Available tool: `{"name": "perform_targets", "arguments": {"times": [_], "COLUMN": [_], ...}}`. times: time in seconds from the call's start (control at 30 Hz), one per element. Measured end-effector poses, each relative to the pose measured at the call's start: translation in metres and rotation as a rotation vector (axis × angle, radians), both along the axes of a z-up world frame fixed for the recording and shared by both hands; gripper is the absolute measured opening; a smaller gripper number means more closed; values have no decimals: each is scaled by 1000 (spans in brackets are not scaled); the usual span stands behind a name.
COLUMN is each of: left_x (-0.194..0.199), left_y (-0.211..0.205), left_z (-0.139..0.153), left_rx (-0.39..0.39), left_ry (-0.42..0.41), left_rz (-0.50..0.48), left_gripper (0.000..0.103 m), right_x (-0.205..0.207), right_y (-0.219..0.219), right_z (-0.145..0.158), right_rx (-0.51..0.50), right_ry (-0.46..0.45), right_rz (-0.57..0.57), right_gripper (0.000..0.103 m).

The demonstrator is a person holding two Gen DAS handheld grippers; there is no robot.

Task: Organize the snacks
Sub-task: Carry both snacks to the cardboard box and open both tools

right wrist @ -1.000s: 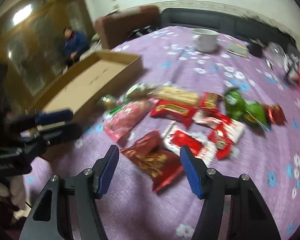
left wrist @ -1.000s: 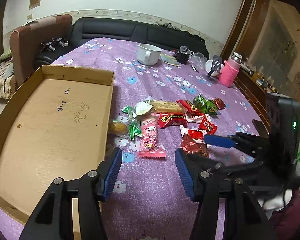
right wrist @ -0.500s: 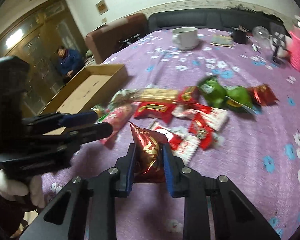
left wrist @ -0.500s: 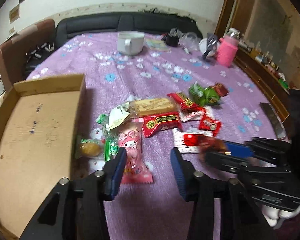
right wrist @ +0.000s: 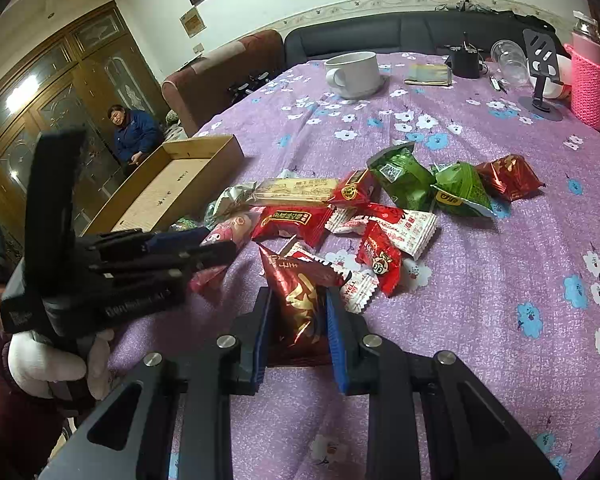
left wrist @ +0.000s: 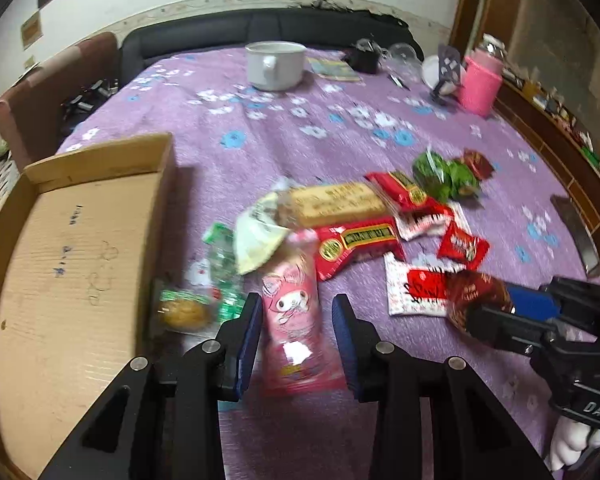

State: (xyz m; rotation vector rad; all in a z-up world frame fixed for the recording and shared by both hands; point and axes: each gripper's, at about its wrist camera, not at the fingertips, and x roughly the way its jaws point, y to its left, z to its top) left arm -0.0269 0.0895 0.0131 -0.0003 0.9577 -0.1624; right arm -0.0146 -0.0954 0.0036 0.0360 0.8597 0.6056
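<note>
The left gripper [left wrist: 296, 332] is seen at the bottom centre of its own view, pointed steeply downward; its jaws are closing, with a pink packet [left wrist: 294, 312] between them. The right gripper [right wrist: 296, 328] is clamped on a dark red packet [right wrist: 300, 300] at the lower centre of its view. A white-gloved hand [right wrist: 48, 360] is wrapped around the left gripper's handle at the lower left.

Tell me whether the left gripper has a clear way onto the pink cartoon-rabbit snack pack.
Probably yes: the pink snack pack already lies between the closing jaws of the left gripper, nothing over it. The right gripper is busy, clamped on a dark red packet.
</note>
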Motion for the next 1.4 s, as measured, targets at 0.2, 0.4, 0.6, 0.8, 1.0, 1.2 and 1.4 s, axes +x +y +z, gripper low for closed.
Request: {"name": "perform_targets", "arguments": {"times": [0.2,0.4,0.6,0.8,1.0,1.2,1.4], "left_x": [-1,-23,-50,-71,-90,-99,-102], "left_y": [0,18,41,93,137,154,165], "left_z": [0,17,44,51,42,35,31], "left_rx": [-29,-145,-183,-171,-223,-272,-299], "left_ry": [-13,-50,-114,-147,-155,-166,-164], "left_rz": [24,58,86,187,266,274,289], "left_gripper": [24,24,24,24,24,24,24], "right_x": [1,-1,-5,-19,-16,-17,-7], "right_y": [-1,-2,3,37,66,62,63], "right_z": [0,1,4,25,28,2,-12], "right_rx": [10,60,70,89,-39,-145,-146], "right_ry": [2,20,14,12,-24,4,56], "right_rz": [-2,24,30,99,72,-34,-58], "right_gripper": [25,25,20,7,20,51,32]}}
